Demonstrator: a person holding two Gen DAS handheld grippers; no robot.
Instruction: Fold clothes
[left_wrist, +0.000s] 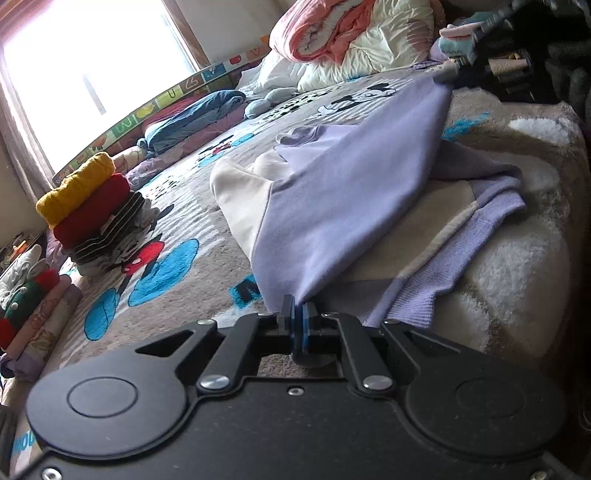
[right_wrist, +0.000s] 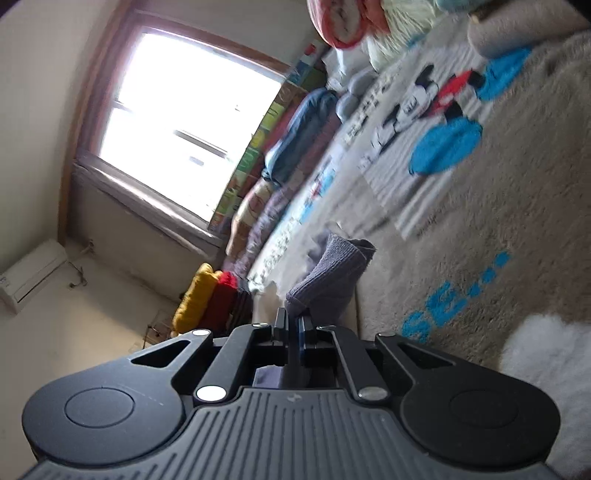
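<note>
A lilac and cream sweatshirt (left_wrist: 332, 192) lies on the bed, one lilac panel stretched tight between both grippers. My left gripper (left_wrist: 298, 308) is shut on its near corner, low over the blanket. In the left wrist view my right gripper (left_wrist: 448, 72) holds the far corner up at the upper right. The right wrist view is rolled sideways and blurred; there my right gripper (right_wrist: 293, 319) is shut on a ribbed lilac cuff (right_wrist: 328, 280) of the sweatshirt. A ribbed hem (left_wrist: 436, 273) lies rumpled near my left gripper.
A stack of folded clothes (left_wrist: 92, 206), yellow and red on top, stands at the left on the cartoon-print blanket (left_wrist: 177, 266). More folded items (left_wrist: 33, 306) lie at the left edge. A blue garment (left_wrist: 192, 118) and heaped quilts (left_wrist: 351, 37) sit beyond, under a window (left_wrist: 92, 74).
</note>
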